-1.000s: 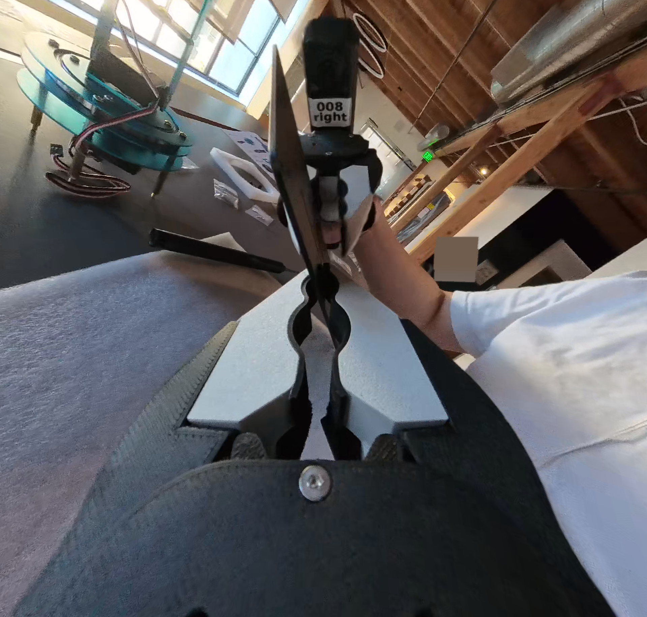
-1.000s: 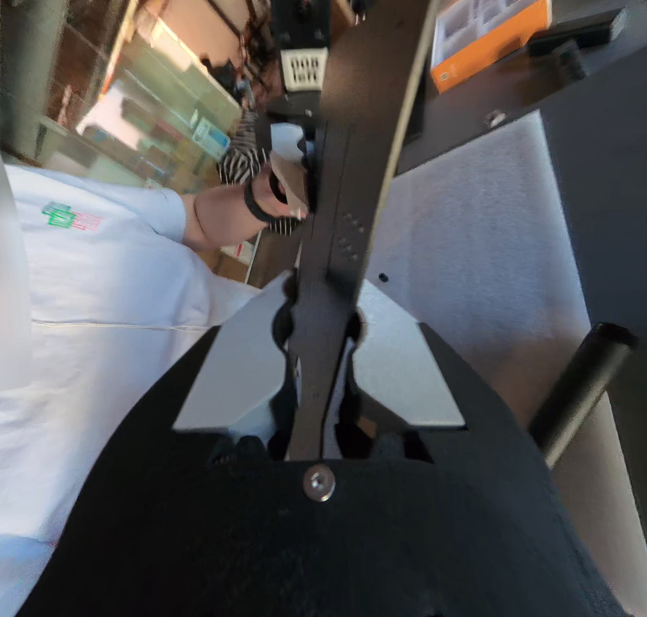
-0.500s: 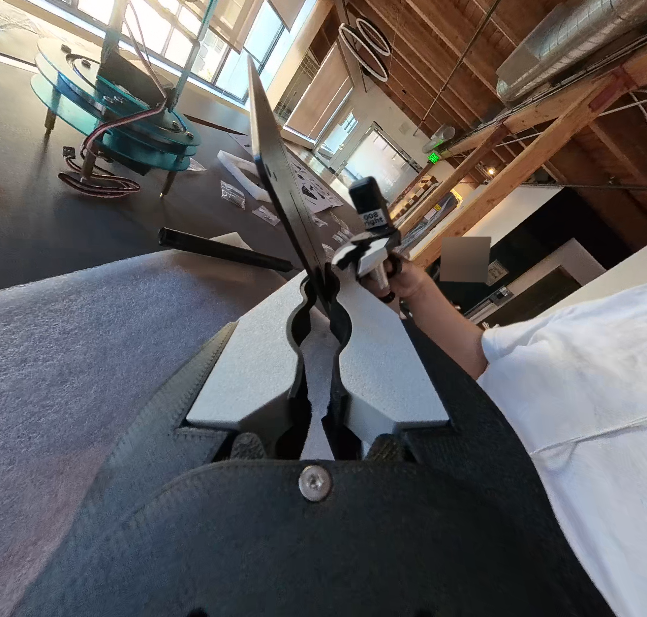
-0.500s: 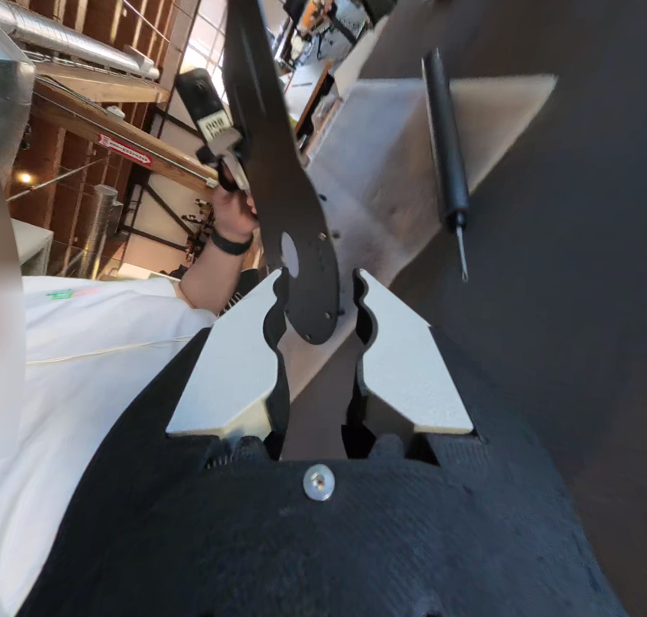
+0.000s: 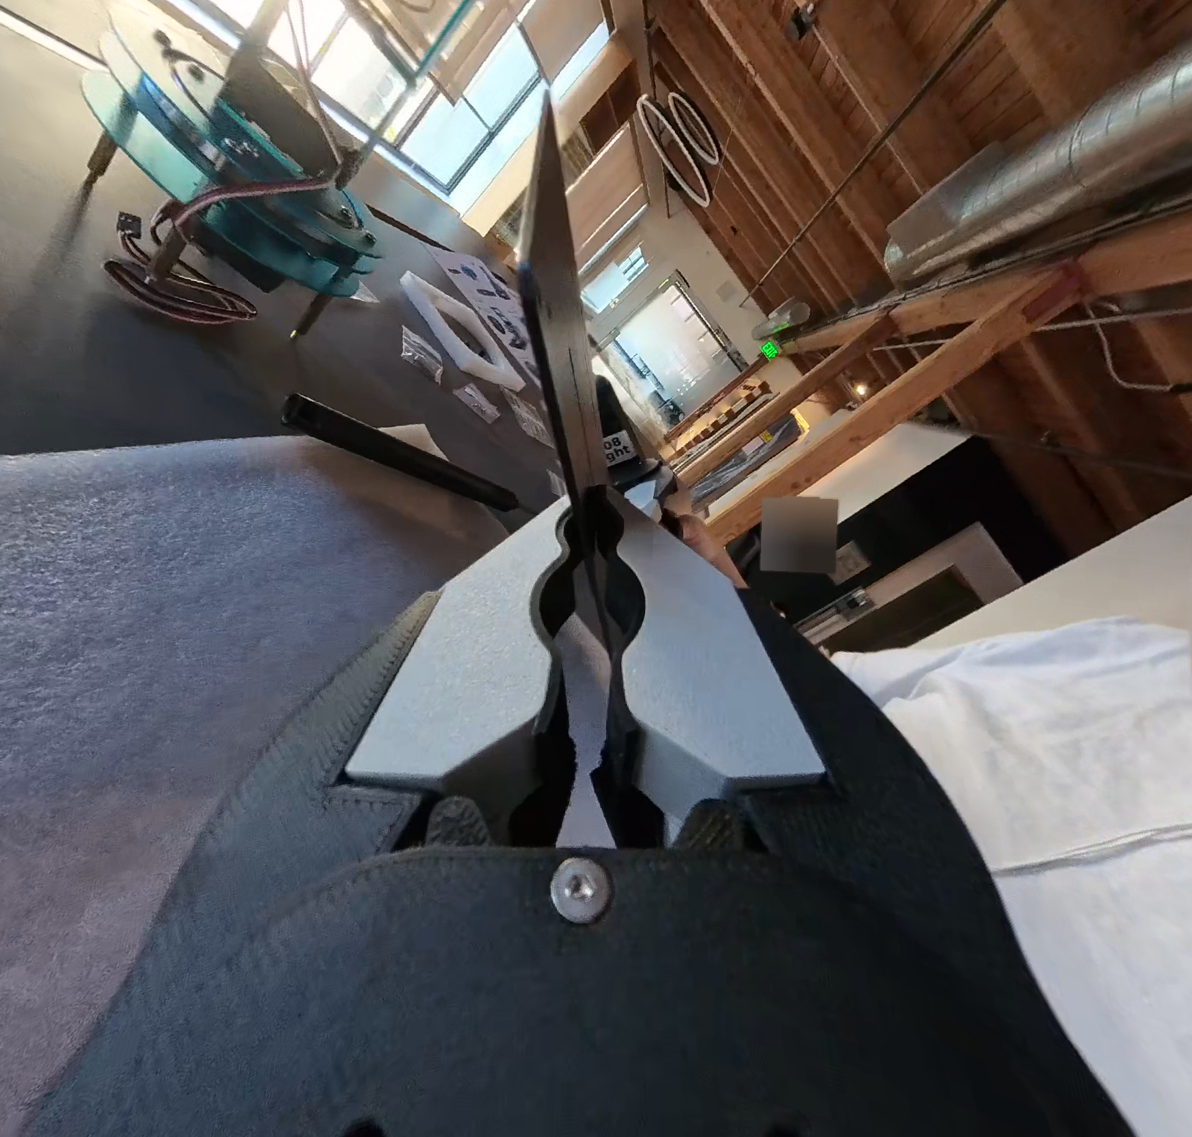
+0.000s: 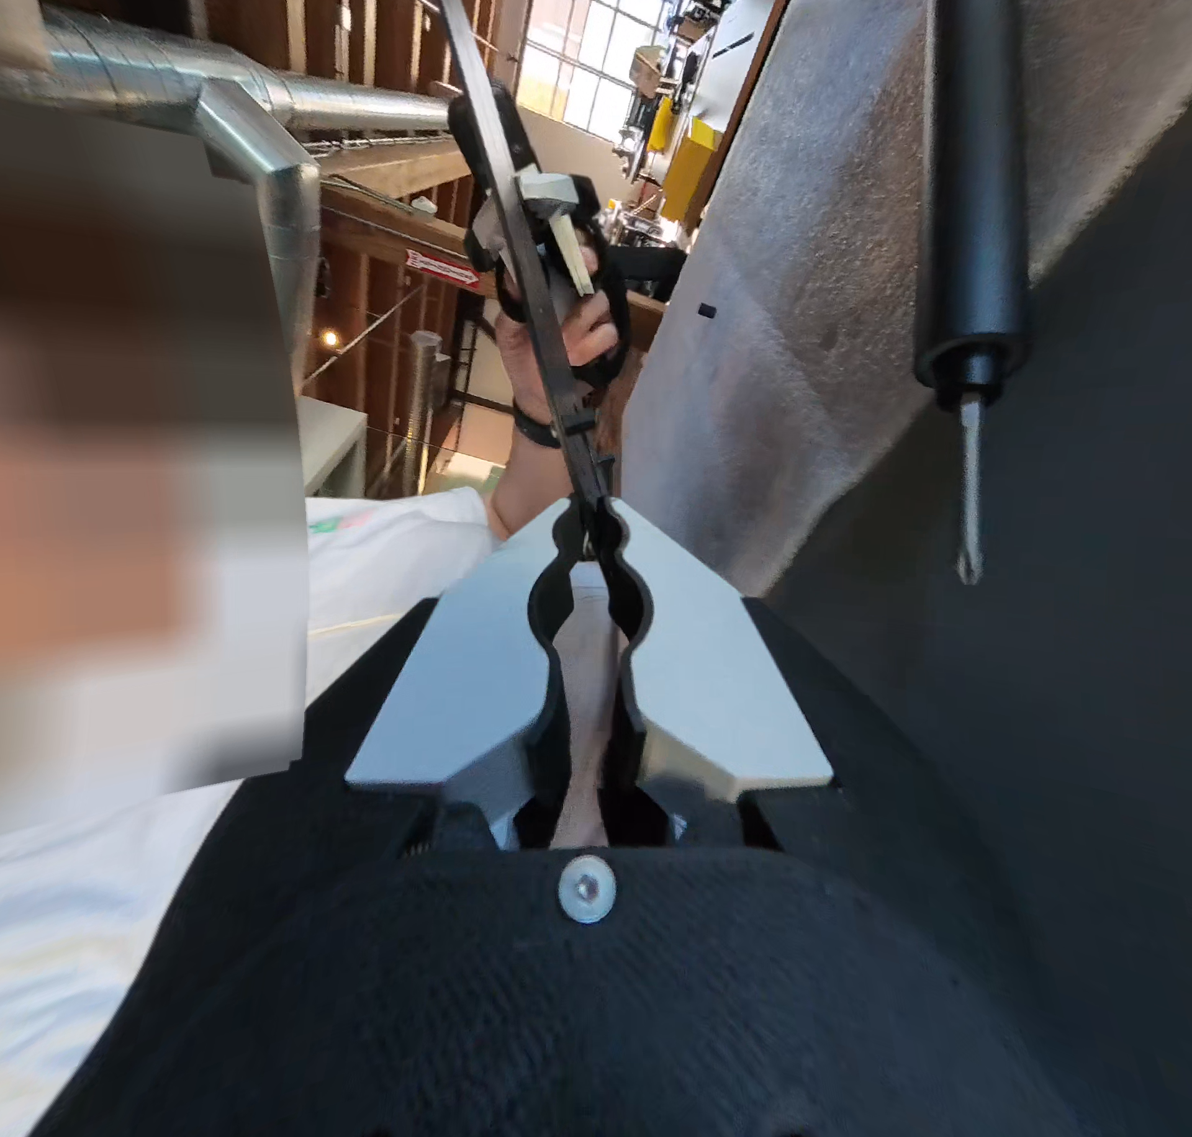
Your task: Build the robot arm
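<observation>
Left gripper (image 5: 590,513) has its jaws clamped on a thin flat black plate (image 5: 555,306), seen edge-on in the left wrist view, rising up and away from the fingertips. Right gripper (image 6: 590,513) is likewise closed, pinching one end of the same plate (image 6: 516,255); in the right wrist view the left gripper (image 6: 516,229) grips it farther along, with the person's hand (image 6: 567,339) (black wristband) wrapped round its handle. So both grippers hold the plate in the air above the grey foam mat (image 5: 161,590), not touching it. A black-handled screwdriver (image 6: 971,203) lies on the mat's edge, metal tip pointing out over the dark tabletop (image 6: 1064,655), well apart from either gripper. Farther back on the table: a teal round layered acrylic assembly (image 5: 245,203) with red-brown wires, a white foam frame (image 5: 451,326), small clear bags of hardware (image 5: 419,351). White sleeve (image 5: 1032,751) at the right of the left view.
</observation>
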Motion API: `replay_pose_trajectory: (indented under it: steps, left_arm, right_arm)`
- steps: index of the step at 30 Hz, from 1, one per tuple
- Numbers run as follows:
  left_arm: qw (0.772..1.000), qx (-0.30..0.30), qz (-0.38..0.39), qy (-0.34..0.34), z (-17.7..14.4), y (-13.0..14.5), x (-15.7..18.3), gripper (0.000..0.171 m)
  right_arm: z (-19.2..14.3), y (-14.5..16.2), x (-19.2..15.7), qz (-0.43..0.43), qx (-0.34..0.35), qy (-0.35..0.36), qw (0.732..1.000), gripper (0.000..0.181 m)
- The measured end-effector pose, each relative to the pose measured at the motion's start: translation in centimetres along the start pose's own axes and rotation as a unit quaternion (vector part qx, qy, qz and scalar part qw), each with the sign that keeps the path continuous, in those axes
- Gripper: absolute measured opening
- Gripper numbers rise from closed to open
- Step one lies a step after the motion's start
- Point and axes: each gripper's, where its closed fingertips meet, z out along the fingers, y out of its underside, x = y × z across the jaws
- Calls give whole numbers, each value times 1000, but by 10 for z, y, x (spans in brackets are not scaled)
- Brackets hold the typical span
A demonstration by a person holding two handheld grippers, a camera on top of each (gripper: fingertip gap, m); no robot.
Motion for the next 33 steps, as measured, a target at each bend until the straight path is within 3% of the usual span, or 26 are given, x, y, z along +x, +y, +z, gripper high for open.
replay_pose_trajectory:
  steps: [5,13,33]
  left_arm:
    - [998,15,-55,-23,-14,-13,-12,0]
    - [993,28,-99,-62,-30,-10,-52,3]
    - [979,-6,-133,-153,-32,15,-86,10]
  right_arm:
    - [12,-16,-19,29,-9,-33,999,0]
    - [25,-36,3,57,-17,3,998,0]
    - [19,-35,43,22,-2,117,993,4]
